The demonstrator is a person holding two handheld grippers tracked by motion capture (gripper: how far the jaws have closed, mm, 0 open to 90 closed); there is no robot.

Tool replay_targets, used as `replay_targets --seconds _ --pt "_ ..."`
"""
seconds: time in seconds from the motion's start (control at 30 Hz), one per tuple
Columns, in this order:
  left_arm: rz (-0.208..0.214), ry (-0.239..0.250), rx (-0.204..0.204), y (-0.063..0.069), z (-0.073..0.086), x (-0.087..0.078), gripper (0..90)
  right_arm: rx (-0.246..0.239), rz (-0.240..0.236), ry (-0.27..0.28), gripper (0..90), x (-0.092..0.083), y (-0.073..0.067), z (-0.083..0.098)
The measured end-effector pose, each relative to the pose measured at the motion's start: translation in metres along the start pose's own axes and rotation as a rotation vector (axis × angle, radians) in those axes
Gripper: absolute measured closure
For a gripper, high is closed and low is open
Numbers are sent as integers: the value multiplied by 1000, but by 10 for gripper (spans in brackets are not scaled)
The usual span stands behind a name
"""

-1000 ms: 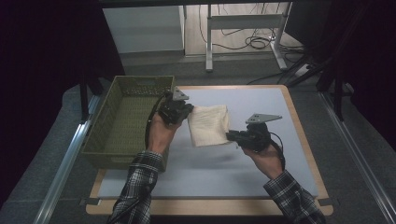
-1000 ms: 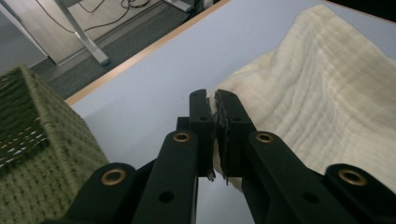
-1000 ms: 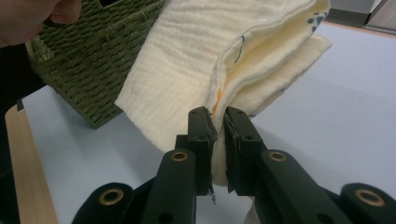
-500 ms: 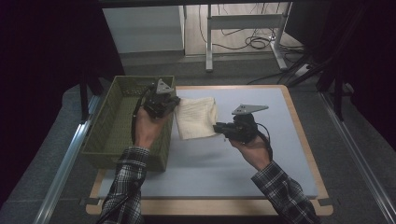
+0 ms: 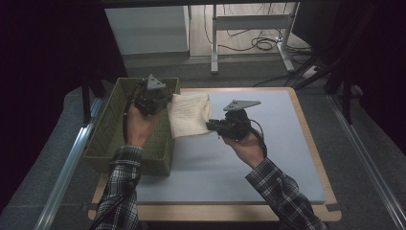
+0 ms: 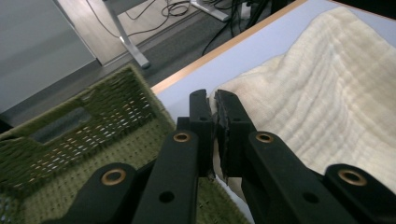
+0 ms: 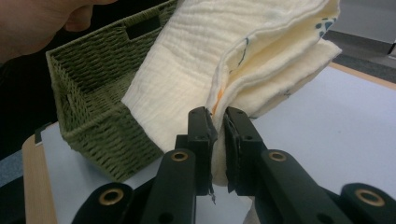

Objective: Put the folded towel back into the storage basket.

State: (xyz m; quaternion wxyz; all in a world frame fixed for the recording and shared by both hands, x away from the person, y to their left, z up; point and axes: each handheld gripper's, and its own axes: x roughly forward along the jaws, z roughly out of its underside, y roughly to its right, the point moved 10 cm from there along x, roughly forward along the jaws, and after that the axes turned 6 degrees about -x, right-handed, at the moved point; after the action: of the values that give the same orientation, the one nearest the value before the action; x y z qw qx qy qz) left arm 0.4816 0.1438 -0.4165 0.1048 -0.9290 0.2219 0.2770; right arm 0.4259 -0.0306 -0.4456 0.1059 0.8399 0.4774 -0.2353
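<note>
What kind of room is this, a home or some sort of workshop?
Probably a lab or test workspace, not a home: a bare work table ringed by dark curtains, loose cables on the floor, and metal desk legs behind it.

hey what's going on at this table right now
A person holds a two-jaw gripper in each hand, and both are clamped on a folded cream cloth. The left gripper pinches one edge above the green woven basket, and the right gripper pinches the opposite edge over the blue-grey table. The cloth hangs lifted between them, partly over the basket's rim, not yet inside it.
</note>
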Motion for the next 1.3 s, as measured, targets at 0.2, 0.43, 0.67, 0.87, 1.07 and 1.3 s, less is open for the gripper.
replay_targets --seconds 0.2,0.43,0.67,0.87,1.07,1.3 --pt "-30 8 -12 -16 -2 -11 859 -5 -14 7 812 14 -7 -11" --pt "-74 -1 -20 -37 3 -22 859 -18 -29 12 812 33 -17 -22" --pt "-115 -18 -40 -63 15 -29 859 -26 -46 14 812 60 -32 -33" --pt "-147 -39 -53 -84 28 -34 859 -35 -68 0 811 91 -50 -37" --pt "-173 -72 -76 -105 47 -36 859 -54 -83 -24 811 115 -65 -39" --pt "-191 -105 -96 -124 67 -34 859 -63 -106 -57 809 142 -80 -40"
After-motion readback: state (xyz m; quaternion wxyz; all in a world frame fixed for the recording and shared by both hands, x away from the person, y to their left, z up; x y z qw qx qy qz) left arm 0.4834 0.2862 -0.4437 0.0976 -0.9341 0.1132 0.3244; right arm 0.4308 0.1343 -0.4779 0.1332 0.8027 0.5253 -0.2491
